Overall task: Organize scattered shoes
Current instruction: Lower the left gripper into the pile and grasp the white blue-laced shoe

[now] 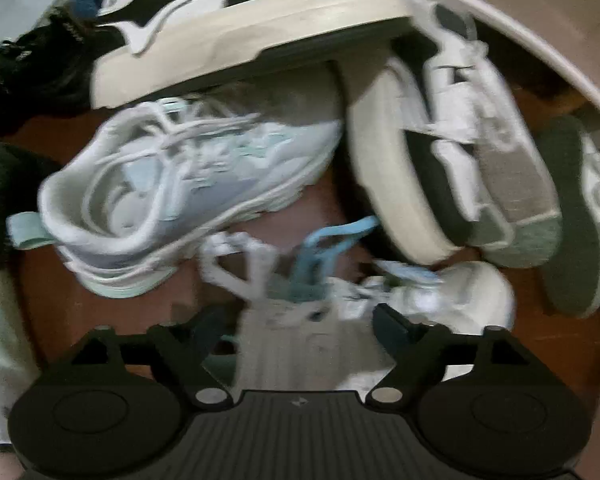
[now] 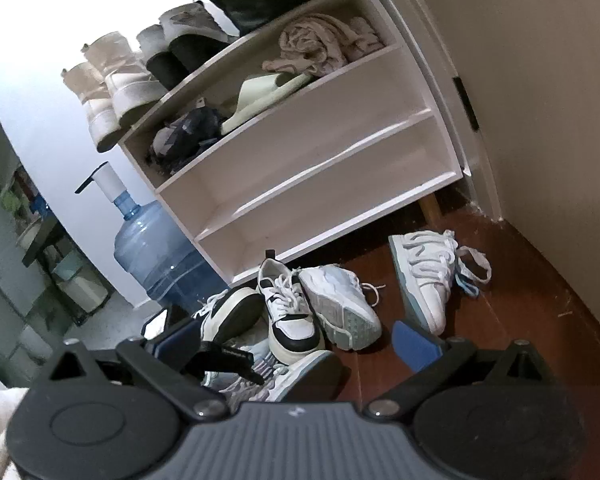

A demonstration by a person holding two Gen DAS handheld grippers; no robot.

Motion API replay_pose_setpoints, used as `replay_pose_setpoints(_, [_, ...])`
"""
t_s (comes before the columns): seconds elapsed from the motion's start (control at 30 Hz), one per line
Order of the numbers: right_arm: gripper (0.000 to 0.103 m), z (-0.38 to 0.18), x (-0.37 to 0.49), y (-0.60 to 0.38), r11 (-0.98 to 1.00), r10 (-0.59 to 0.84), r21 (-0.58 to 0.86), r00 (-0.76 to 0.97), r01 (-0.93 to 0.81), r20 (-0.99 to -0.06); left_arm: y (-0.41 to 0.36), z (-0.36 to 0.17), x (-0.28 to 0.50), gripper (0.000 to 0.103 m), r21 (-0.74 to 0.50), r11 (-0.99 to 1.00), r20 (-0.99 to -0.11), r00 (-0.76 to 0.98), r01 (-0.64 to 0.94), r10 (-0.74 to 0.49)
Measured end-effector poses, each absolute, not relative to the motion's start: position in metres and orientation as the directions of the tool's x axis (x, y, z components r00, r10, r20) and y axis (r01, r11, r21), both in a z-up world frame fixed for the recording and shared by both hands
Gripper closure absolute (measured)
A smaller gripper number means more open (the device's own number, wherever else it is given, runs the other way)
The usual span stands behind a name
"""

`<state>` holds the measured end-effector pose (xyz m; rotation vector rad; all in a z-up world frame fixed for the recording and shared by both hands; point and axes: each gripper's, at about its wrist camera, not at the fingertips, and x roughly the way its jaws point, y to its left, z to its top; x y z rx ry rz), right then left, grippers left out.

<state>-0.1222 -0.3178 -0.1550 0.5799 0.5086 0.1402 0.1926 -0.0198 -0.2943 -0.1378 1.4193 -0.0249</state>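
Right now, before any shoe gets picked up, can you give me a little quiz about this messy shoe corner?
1. True or false: the two lower shelves of the white rack are full of shoes.
2. Pick one: what stands on the floor just left of the rack in the right wrist view? A) a blue water jug B) a broom C) a chair
3. Fill the gap: the right tongs are ___ (open or shut).

Key: 1 false, both are bare. 2 A. 3 open.
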Motion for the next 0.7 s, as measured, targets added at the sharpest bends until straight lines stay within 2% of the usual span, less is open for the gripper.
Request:
replay_pose_setpoints(0.13, [0.0,-0.157,-0.124,-0.32,0.816,0.275,0.577,0.863,0.024,-0.425,-0.014,-0.3,0.189,0.015,-0.201,0.968,-0.977,0.104,-0.153,-0.187])
replay_pose_setpoints(0.27, [0.0,-0.158,-0.125,-0.322,0.802,0.283,0.597,0.858,0.034,-0.429,-0.019,-0.298,0.182,0.016,-0.26,0.957,-0.965,0.073,-0.13,-0.252])
replay_pose_setpoints(0.4, [0.0,-0.158,-0.126,-0.32,0.789,0.297,0.613,0.855,0.03,-0.424,-0.027,-0.291,0.169,0.021,-0.297,0.954,-0.955,0.029,-0.05,-0.296])
replay_pose_setpoints(0.47, [0.0,-0.157,-0.127,-0.318,0.788,0.303,0.615,0.855,0.024,-0.422,-0.031,-0.29,0.159,0.029,-0.361,0.932,-0.932,-0.026,-0.031,-0.362])
replay_pose_setpoints(0.5, [0.0,-0.157,-0.127,-0.317,0.788,0.304,0.615,0.854,0.023,-0.421,-0.031,-0.291,0.155,0.043,-0.398,0.917,-0.915,-0.058,-0.035,-0.399])
replay_pose_setpoints(0.57, [0.0,-0.157,-0.129,-0.318,0.788,0.301,0.615,0.855,0.026,-0.423,-0.036,-0.299,0.147,0.059,-0.46,0.886,-0.874,-0.145,-0.065,-0.464])
replay_pose_setpoints(0.63, [0.0,-0.156,-0.13,-0.318,0.789,0.298,0.614,0.855,0.03,-0.424,-0.048,-0.308,0.14,0.069,-0.431,0.902,-0.881,-0.205,-0.02,-0.426])
replay_pose_setpoints(0.67, [0.0,-0.156,-0.131,-0.319,0.789,0.296,0.614,0.856,0.032,-0.425,-0.051,-0.307,0.138,0.069,-0.41,0.912,-0.894,-0.203,0.01,-0.399])
replay_pose_setpoints(0.7, [0.0,-0.156,-0.132,-0.319,0.789,0.294,0.614,0.856,0.034,-0.425,-0.06,-0.304,0.136,0.066,-0.343,0.934,-0.93,-0.175,0.097,-0.323])
